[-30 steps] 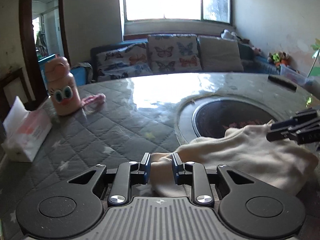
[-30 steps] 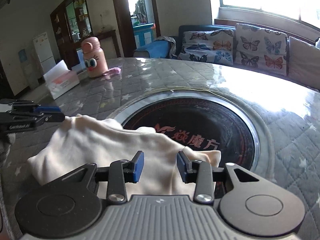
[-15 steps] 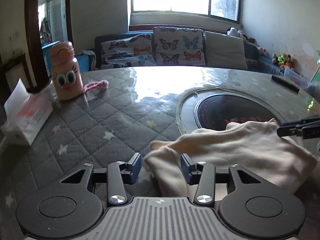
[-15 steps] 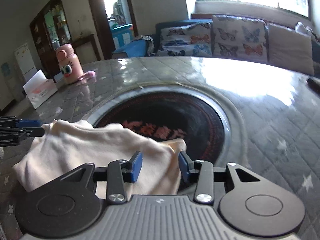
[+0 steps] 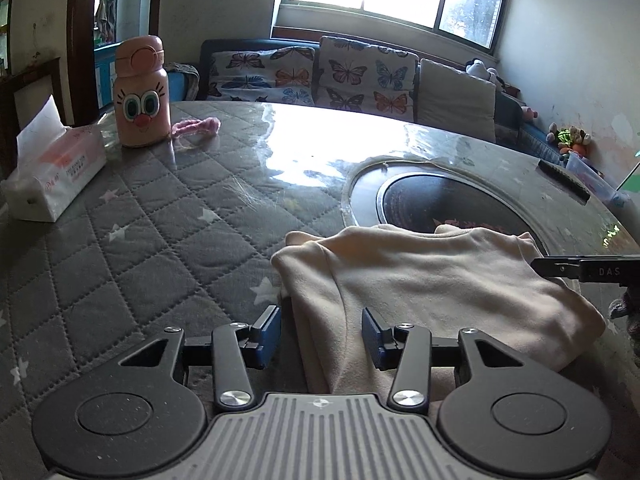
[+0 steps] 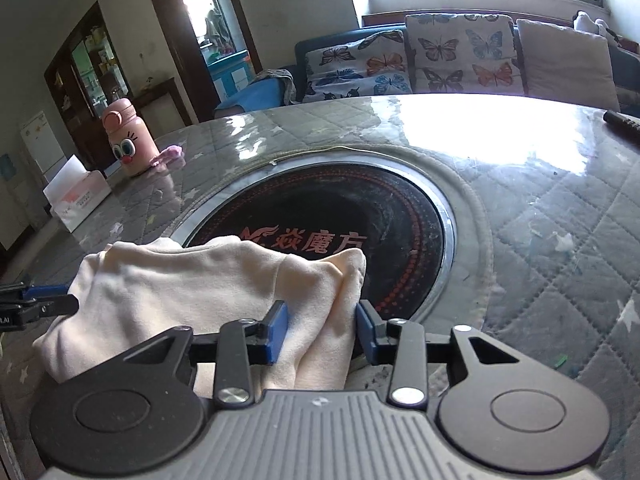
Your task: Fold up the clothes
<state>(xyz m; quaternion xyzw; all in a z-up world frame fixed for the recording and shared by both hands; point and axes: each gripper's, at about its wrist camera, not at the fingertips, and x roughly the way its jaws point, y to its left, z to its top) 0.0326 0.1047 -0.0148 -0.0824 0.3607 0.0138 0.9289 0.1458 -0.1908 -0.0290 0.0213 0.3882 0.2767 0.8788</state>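
- The cream garment looks soft, light and limp. I judge it will sag and slide on the glossy quilted table (the cover shines like plastic), so it is best taken by a doubled edge or corner rather than by the loose middle.
- It lies bunched at the near side of the table, its far edge lapping onto the round black cooktop set into the surface.
- The left gripper has its fingers set wide apart. The garment's near-left edge runs between them, but neither pad presses the cloth.
- The right gripper also stands parted. A raised fold of the garment's right end fills the gap, touching or almost touching both pads, and I judge it not yet pinched.
- Well off to the left stand a pink bottle and a tissue box.
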